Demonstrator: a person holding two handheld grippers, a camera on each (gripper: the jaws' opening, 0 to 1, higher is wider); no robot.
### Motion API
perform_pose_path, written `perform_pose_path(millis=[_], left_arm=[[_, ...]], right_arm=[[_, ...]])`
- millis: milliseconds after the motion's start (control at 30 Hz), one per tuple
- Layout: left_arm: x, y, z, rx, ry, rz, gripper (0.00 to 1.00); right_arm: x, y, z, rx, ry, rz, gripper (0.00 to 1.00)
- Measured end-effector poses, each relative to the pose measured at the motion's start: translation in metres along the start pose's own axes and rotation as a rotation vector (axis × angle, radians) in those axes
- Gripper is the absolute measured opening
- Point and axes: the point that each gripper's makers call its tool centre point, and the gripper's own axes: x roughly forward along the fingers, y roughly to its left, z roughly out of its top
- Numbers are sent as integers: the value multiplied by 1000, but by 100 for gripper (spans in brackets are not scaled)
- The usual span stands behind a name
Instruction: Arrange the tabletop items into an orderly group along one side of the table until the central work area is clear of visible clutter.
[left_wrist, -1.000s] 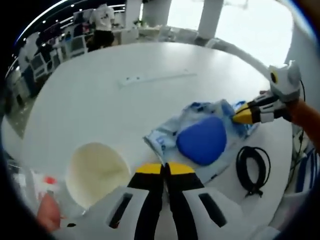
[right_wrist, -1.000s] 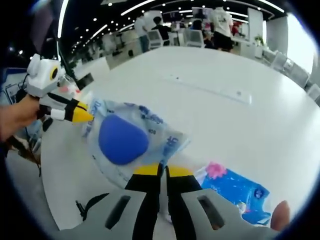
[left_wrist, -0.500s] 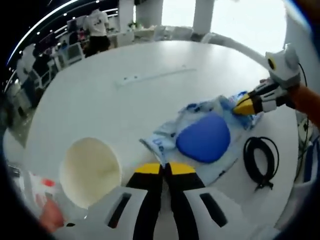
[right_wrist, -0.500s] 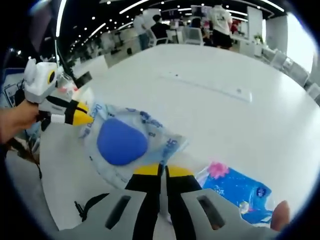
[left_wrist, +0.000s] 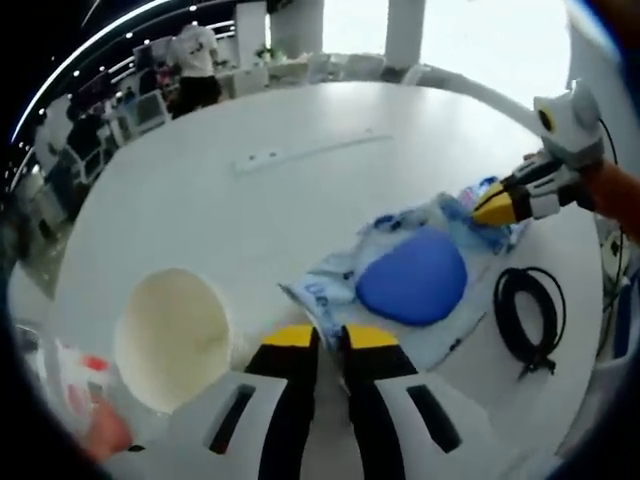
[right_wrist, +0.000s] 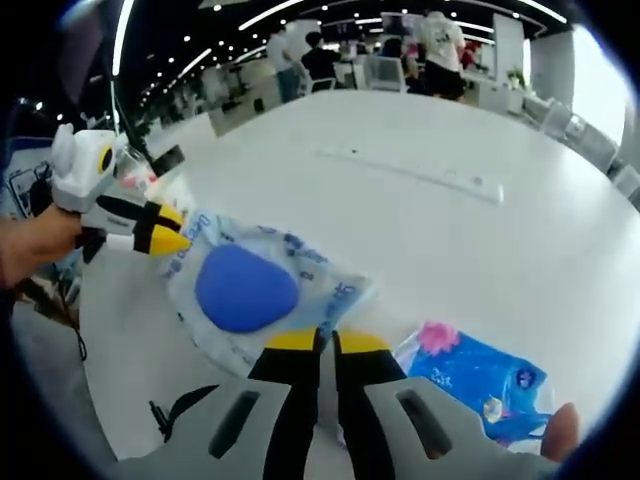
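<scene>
Left gripper view: left gripper (left_wrist: 319, 338) jaws a narrow gap apart, nothing between them, just near of the clear plastic bag (left_wrist: 420, 290) holding a blue pad (left_wrist: 412, 288). Right gripper (left_wrist: 493, 209) comes in from the right, tip on the bag's far corner; grip state cannot be told. Cream bowl (left_wrist: 172, 335) at left, coiled black cable (left_wrist: 530, 320) at right, white table (left_wrist: 260, 200).

Right gripper view: right gripper (right_wrist: 319, 342) jaws closed on the bag's (right_wrist: 330, 290) near edge. Blue tissue pack (right_wrist: 480, 385) at right. Left gripper (right_wrist: 165, 232) at the bag's left corner, jaws slightly parted.
</scene>
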Motion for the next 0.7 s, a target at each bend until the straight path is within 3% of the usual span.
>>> perform_pose_path(millis=[700], left_arm=[[3,-7,3,7,-3,-15,16]], right_arm=[[-2,-2,-9,-27,39,-27,7]])
